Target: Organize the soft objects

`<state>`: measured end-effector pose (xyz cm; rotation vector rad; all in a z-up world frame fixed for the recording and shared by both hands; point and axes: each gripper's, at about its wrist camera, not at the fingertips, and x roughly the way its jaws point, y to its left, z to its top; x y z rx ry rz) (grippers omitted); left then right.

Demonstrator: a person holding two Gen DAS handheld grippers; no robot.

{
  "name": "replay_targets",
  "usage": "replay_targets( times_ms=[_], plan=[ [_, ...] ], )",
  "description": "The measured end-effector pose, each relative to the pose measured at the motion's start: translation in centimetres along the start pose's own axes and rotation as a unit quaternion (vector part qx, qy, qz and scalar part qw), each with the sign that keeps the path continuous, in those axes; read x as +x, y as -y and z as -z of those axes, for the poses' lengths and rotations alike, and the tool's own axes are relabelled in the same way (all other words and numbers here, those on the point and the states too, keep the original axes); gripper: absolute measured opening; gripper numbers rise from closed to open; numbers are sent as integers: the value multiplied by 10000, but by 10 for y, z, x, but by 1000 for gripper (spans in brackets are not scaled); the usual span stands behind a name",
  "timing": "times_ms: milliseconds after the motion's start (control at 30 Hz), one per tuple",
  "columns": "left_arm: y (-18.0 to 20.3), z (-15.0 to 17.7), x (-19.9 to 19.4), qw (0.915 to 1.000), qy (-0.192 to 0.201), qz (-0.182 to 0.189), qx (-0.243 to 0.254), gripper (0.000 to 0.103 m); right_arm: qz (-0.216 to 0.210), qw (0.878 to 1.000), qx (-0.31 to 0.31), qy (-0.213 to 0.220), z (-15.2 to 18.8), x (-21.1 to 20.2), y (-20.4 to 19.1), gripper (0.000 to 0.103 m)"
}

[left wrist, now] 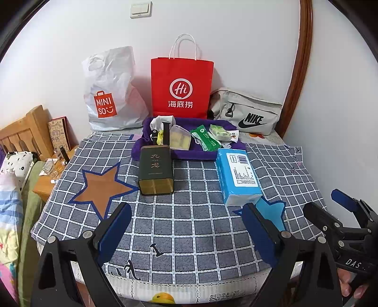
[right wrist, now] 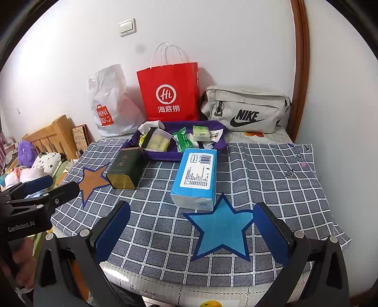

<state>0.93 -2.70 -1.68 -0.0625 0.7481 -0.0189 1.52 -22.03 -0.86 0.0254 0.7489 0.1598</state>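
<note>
Left claw [left wrist: 186, 232] apart, right claw [right wrist: 192, 232] apart; one tissue pack [right wrist: 196, 176], two stars.

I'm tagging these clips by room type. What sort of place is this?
Most likely a bedroom at home: a wooden headboard with pillows beside the cloth-covered table, and shopping bags against the wall by a light switch.

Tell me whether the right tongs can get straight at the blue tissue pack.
Probably yes: the right tongs are open, and only bare checked cloth and the blue star lie before the blue tissue pack.
</note>
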Motion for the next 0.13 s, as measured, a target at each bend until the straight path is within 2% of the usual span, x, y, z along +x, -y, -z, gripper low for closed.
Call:
replay_targets(
  times_ms=[133],
  plan=[
    [-2,-1,6,10000,24,51,-11,95,-45,10000,-43,-40,0,8,0,102]
  ],
)
